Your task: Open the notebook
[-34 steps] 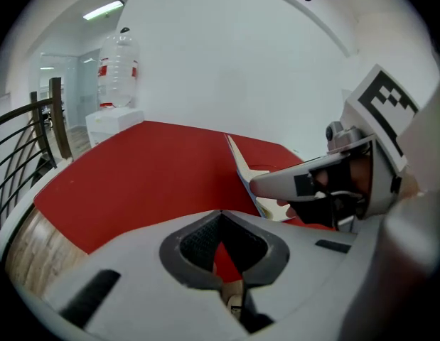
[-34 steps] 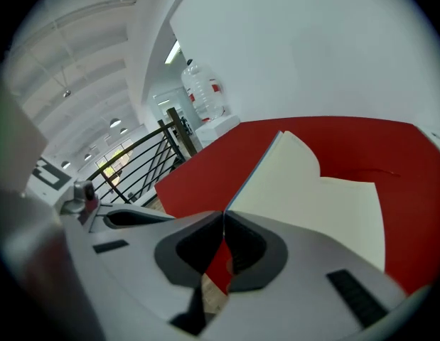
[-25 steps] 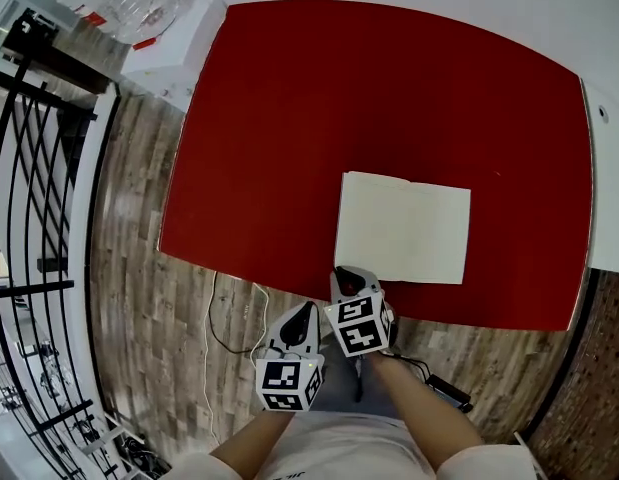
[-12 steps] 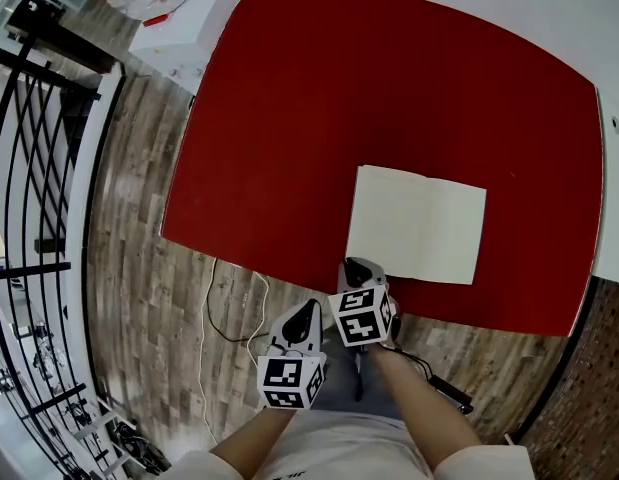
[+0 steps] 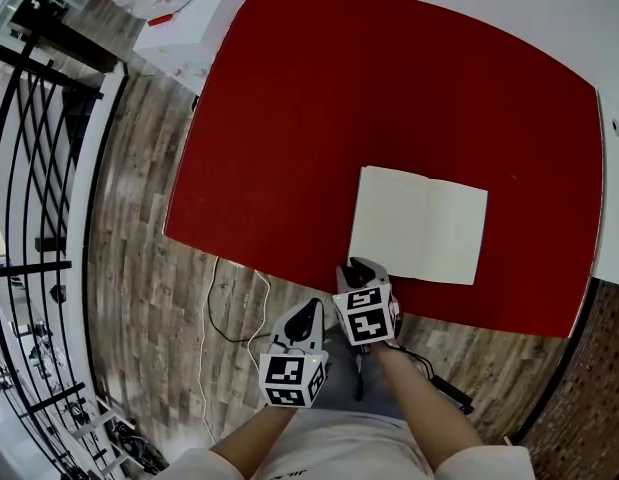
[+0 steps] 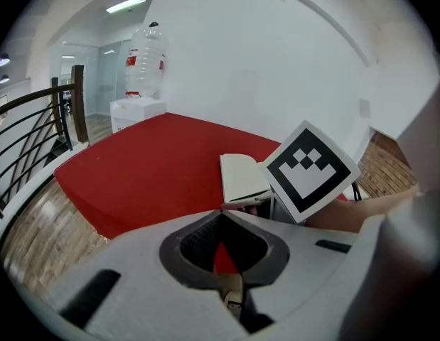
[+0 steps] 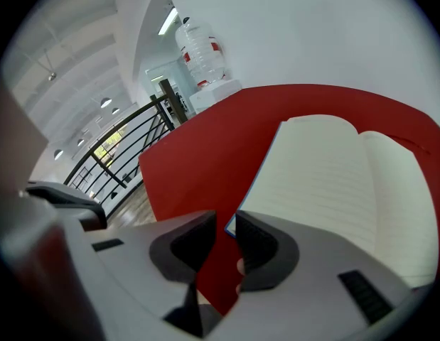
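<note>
- Right gripper (image 7: 223, 222): jaws a narrow way apart, nothing clamped between them; only red bench (image 7: 198, 162) shows through the gap.
- Right gripper sits at the bench's near edge, just beside the near-left corner of the notebook (image 7: 340, 183). That corner's blue cover edge shows right at the inner side of one jaw tip; contact cannot be determined.
- Left gripper (image 6: 221, 215): jaw tips together, nothing held. It is off the bench, over the wooden floor (image 5: 139, 268), beside and nearer the person than the right gripper (image 5: 359, 268).
- Notebook (image 5: 419, 225) lies flat and open on the bench (image 5: 289, 118), cream lined pages up, spine fold running away from the person. It is in the near-right part of the red top, near the front edge.
- From the left gripper view, the notebook (image 6: 242, 177) is partly covered by the right gripper's marker cube (image 6: 308, 170).
- Surroundings: a large water bottle (image 6: 143, 62) stands on a white stand (image 5: 184, 33) beyond the bench's far-left corner; a black railing (image 5: 39, 168) runs along the left; a cable (image 5: 214, 318) lies on the floor below the bench's near edge.
</note>
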